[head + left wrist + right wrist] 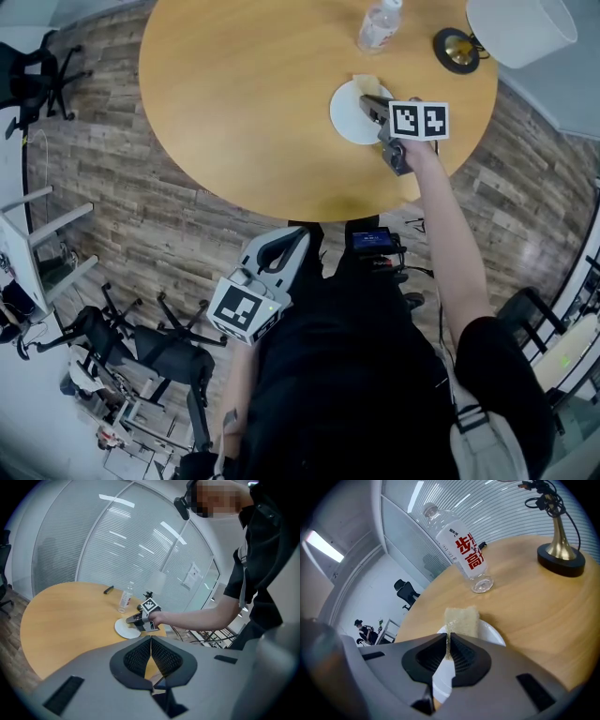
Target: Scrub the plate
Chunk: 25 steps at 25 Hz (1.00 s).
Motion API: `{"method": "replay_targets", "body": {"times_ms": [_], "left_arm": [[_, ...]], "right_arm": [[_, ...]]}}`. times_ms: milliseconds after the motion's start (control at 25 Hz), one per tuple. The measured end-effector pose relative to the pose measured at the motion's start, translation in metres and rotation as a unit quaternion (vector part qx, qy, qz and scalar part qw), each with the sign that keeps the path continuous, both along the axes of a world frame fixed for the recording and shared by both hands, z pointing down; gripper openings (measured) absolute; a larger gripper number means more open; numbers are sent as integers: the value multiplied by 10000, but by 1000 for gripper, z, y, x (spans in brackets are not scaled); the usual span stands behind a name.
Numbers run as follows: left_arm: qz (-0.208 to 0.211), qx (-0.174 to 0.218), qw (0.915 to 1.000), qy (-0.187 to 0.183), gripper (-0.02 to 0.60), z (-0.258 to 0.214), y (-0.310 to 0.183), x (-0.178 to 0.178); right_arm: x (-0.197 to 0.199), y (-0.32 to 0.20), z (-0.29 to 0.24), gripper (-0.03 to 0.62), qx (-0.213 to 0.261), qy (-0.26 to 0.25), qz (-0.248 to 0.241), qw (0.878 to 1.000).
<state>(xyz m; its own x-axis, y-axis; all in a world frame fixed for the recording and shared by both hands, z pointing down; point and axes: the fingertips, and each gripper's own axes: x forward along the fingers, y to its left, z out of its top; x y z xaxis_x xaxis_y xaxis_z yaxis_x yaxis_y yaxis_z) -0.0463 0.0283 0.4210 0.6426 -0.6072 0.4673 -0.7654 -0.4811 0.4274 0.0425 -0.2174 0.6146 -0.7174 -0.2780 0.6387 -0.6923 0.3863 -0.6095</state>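
Jaws of right gripper pinched onto near edge of pale yellow rectangular sponge; most of the pad sticks out fwd past the tips. Left gripper jaws pressed together, nothing btwn them.

- Key relation: small round white plate lies directly under and just ahead of the right jaws. Sponge long axis runs along the jaws, away from the person, its far end over the plate's far rim, pointing twd clear plastic water bottle w/ red-print label. Can't tell if the sponge touches the plate or hangs just above.
- Right gripper is over the plate; left gripper is held low by the waist, off the table edge, well apart from the plate. Plate held by nothing.
- Judgement: scrub stroke needs the sponge pressed down and swept back twd the plate centre; loose plate may skid.
- Surface: round light-wood table, smooth. Bottle stands just beyond the plate; black-and-brass lamp base to the right of it.
- Room: grey-brown plank floor, curved glass wall w/ blinds, black office chairs off to the person's left.
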Motion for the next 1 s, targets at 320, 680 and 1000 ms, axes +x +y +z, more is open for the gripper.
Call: {"method": "replay_targets", "body": {"times_ms": [320,680,1000], "left_arm": [[-17,55,10000,-13,16,-3,2,-1],[17,79,10000,-22,16,-9,7,2],[157,192,9997,-40,15,-11,8,17]], "right_arm": [[2,-16,0,32,-20,124,53,9999],[-6,27,1,32,-278,19,19,9996],[-8,71,-1,32,-386,6,-227,9990]]}}
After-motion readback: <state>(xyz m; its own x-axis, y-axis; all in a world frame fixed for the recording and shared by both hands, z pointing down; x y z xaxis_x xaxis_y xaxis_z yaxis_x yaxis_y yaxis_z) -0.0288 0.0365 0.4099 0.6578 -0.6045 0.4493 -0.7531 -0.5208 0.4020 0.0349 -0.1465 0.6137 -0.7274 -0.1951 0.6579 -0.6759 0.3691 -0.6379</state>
